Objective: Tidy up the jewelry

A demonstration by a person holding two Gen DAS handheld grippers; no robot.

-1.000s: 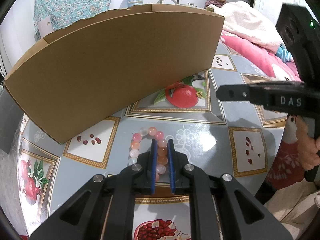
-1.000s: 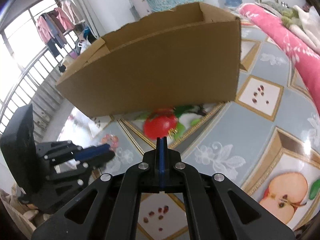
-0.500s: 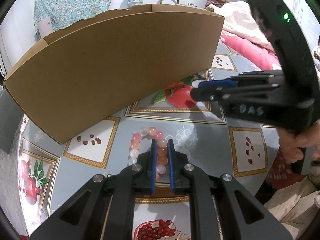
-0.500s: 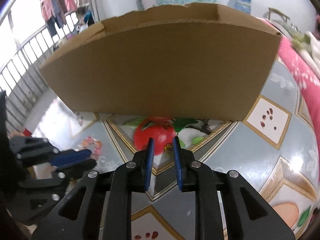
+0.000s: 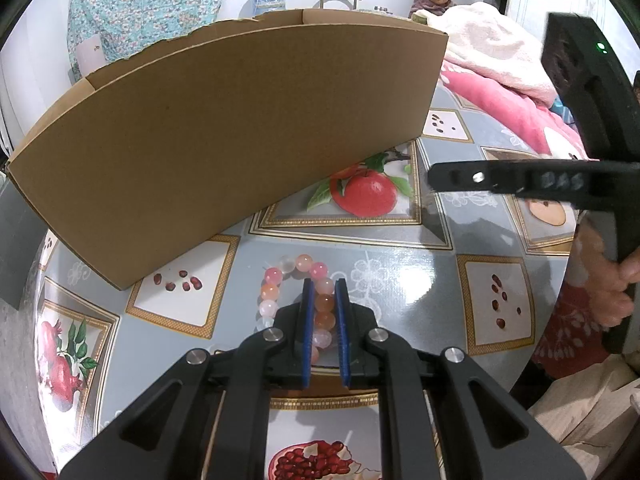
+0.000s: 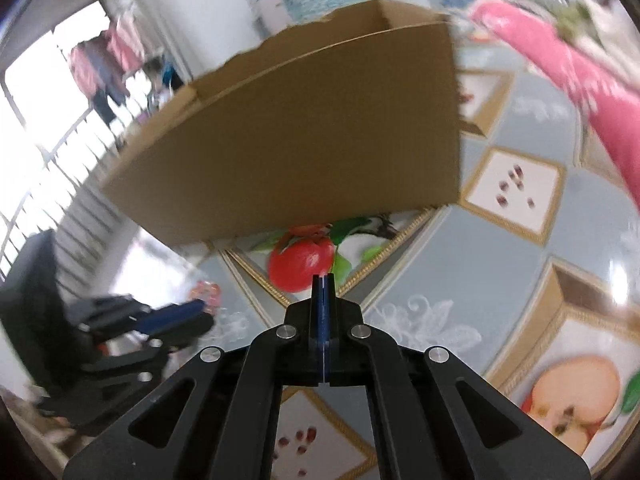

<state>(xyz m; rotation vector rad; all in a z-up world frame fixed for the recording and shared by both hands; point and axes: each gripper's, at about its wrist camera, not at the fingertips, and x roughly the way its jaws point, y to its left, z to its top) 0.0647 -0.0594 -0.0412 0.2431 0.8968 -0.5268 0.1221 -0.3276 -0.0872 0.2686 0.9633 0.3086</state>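
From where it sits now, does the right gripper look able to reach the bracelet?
Probably not cleanly: the left gripper already straddles the bracelet, covering its near side, and the right gripper is shut, off to the side over the tablecloth.

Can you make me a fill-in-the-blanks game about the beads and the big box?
1. The left tool is closed around a bracelet made of round ____.
2. The big box behind the bracelet is made of ____.
3. The right tool is shut and holds ____.
4. The fruit picture on the tablecloth near the box is colored ____.

Missing words: beads; cardboard; nothing; red
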